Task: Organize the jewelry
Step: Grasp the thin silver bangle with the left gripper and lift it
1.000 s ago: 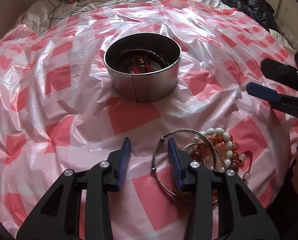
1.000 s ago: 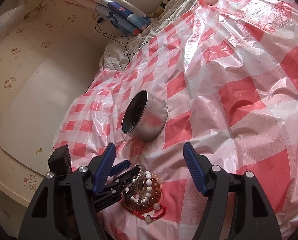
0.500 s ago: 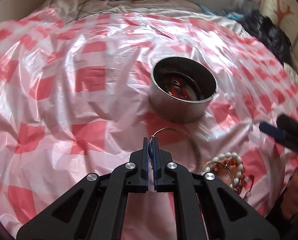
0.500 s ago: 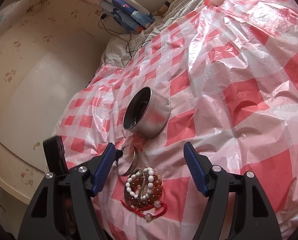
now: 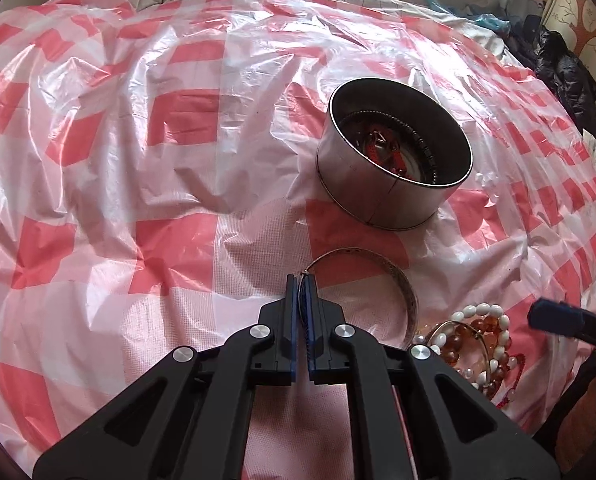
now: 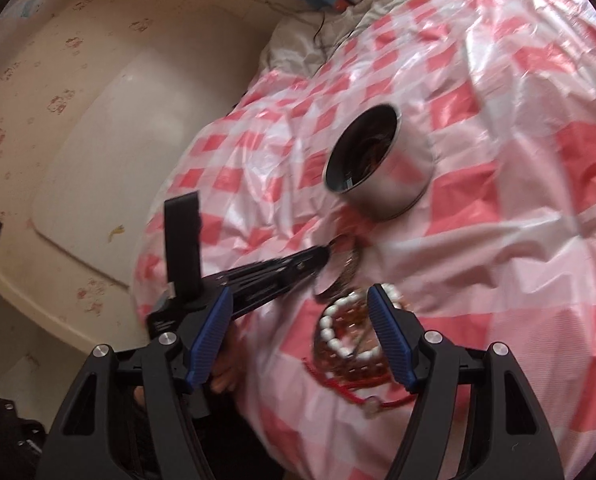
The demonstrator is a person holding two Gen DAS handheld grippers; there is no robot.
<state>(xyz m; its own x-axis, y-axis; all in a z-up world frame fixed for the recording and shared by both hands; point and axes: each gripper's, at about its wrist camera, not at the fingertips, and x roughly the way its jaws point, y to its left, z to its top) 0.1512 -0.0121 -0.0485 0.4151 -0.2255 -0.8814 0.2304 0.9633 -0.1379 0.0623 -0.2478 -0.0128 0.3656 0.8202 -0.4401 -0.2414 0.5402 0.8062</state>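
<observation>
Left gripper (image 5: 301,286), bottom centre of its frame, is clamped on a silver bangle (image 5: 378,272) whose hoop trails right; the metal tin (image 5: 394,196) sits up and right of it. Right gripper (image 6: 300,328), gaping, hovers over the bead bracelets (image 6: 348,344).

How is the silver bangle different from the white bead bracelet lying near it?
The silver bangle is one thin, plain metal hoop; the white bead bracelet is a string of small round beads. The bangle is pinched at its edge by the shut left tool; the bead bracelet lies free in a pile with amber beads. The bangle's loop looks wider. Both are still outside the metal tin.
</observation>
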